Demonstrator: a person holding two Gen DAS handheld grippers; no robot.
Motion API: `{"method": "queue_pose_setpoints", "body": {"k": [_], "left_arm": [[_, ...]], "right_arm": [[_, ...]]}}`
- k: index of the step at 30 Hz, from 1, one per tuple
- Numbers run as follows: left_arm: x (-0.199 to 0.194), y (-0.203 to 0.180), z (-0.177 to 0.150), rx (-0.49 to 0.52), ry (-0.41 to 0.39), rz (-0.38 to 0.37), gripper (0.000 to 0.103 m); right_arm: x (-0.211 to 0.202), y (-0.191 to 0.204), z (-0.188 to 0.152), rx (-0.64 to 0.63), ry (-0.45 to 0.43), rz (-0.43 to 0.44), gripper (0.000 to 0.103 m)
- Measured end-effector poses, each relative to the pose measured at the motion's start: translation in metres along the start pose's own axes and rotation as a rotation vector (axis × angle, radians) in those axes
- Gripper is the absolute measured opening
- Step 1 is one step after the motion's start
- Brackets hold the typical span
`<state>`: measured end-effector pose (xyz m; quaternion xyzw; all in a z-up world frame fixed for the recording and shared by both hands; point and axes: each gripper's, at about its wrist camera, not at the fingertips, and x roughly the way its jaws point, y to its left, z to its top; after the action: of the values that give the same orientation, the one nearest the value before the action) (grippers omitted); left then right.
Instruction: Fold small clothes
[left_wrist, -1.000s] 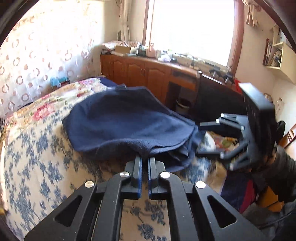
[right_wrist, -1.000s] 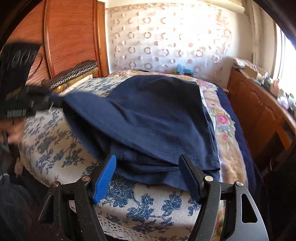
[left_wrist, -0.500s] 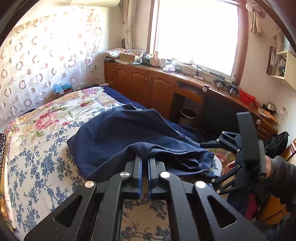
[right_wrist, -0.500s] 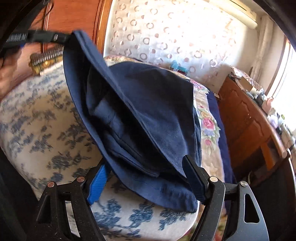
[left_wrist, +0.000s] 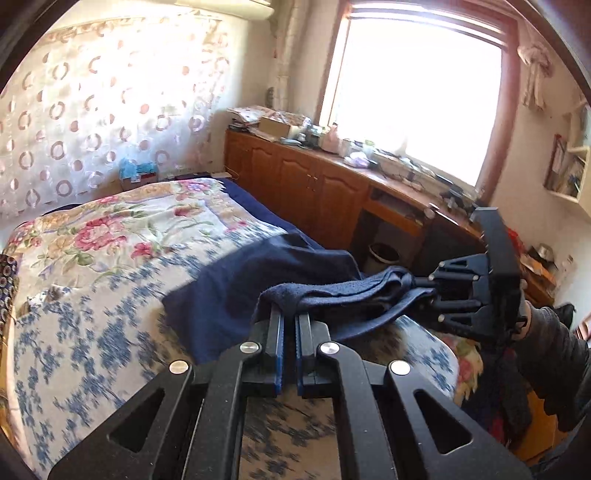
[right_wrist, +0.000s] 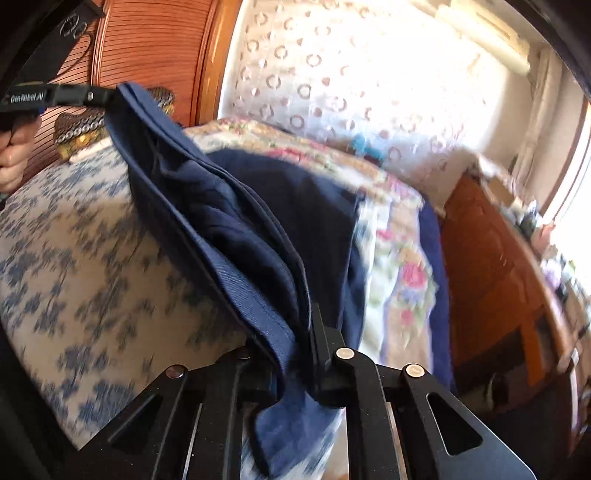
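Across the near end of the bed with the blue-flowered cover (left_wrist: 85, 332), the dark blue soft cotton garment (left_wrist: 258, 288) hangs stretched between both tongs, its far part lying on the cover. It looks light and limp, so it sags and is best taken at the hem corners. The left tongs (left_wrist: 289, 325) are clamped on one corner. The right tongs (right_wrist: 295, 354) have just been closing and now pinch the other edge.

The only readable writing is "GenRobot.AI", printed in pale letters on the side of the black left tongs (right_wrist: 99, 96), seen at the upper left of the right wrist view. A faint round logo on the dark panel (right_wrist: 70, 26) above is illegible.
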<state>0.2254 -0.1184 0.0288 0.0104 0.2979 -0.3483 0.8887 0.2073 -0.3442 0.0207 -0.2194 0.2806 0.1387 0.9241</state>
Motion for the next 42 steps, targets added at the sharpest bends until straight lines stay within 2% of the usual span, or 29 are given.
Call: {"method": "queue_pose_setpoints", "body": {"k": [5, 8, 14, 15, 16, 18, 20, 21, 23, 25, 31, 33, 37, 39, 41, 42], "left_arm": [[0.017, 0.042, 0.017, -0.059, -0.003, 0.051, 0.005], [0.031, 0.062, 0.022, -0.074, 0.013, 0.095, 0.005], [0.055, 0.092, 0.019, -0.111, 0.057, 0.142, 0.007], [0.057, 0.095, 0.018, -0.110, 0.062, 0.148, 0.011], [0.060, 0.098, 0.017, -0.108, 0.070, 0.155, 0.015], [0.063, 0.104, 0.017, -0.108, 0.071, 0.163, 0.043], [0.063, 0.108, 0.016, -0.117, 0.063, 0.148, 0.050], [0.065, 0.110, 0.017, -0.124, 0.067, 0.145, 0.062], [0.071, 0.113, 0.014, -0.129, 0.079, 0.143, 0.069], [0.080, 0.113, 0.011, -0.122, 0.109, 0.147, 0.069], [0.109, 0.115, -0.005, -0.140, 0.203, 0.132, 0.069], [0.114, 0.115, -0.009, -0.145, 0.220, 0.127, 0.069], [0.121, 0.114, -0.013, -0.148, 0.242, 0.128, 0.069], [0.122, 0.113, -0.014, -0.154, 0.248, 0.127, 0.069], [0.125, 0.115, -0.016, -0.167, 0.257, 0.124, 0.069], [0.126, 0.115, -0.017, -0.173, 0.260, 0.122, 0.069]], "right_arm": [[0.029, -0.021, 0.061, -0.027, -0.062, -0.018, 0.010], [0.061, -0.025, 0.088, -0.036, -0.055, -0.010, 0.010], [0.120, -0.038, 0.105, 0.009, -0.021, 0.042, 0.010], [0.127, -0.042, 0.108, 0.035, -0.016, 0.057, 0.012], [0.131, -0.047, 0.110, 0.056, -0.013, 0.062, 0.021], [0.135, -0.062, 0.112, 0.085, -0.014, 0.053, 0.033], [0.139, -0.073, 0.116, 0.122, -0.025, 0.063, 0.042], [0.142, -0.078, 0.118, 0.145, -0.032, 0.062, 0.050], [0.146, -0.084, 0.119, 0.189, -0.040, 0.043, 0.057], [0.148, -0.084, 0.119, 0.219, -0.054, 0.018, 0.064], [0.134, -0.076, 0.113, 0.280, -0.083, -0.022, 0.072], [0.136, -0.076, 0.115, 0.272, -0.074, -0.064, 0.073], [0.153, -0.067, 0.126, 0.173, -0.056, -0.185, 0.073], [0.163, -0.071, 0.131, 0.146, -0.024, -0.266, 0.073], [0.171, -0.077, 0.131, 0.178, 0.008, -0.283, 0.073], [0.172, -0.078, 0.130, 0.203, 0.013, -0.254, 0.073]]}}
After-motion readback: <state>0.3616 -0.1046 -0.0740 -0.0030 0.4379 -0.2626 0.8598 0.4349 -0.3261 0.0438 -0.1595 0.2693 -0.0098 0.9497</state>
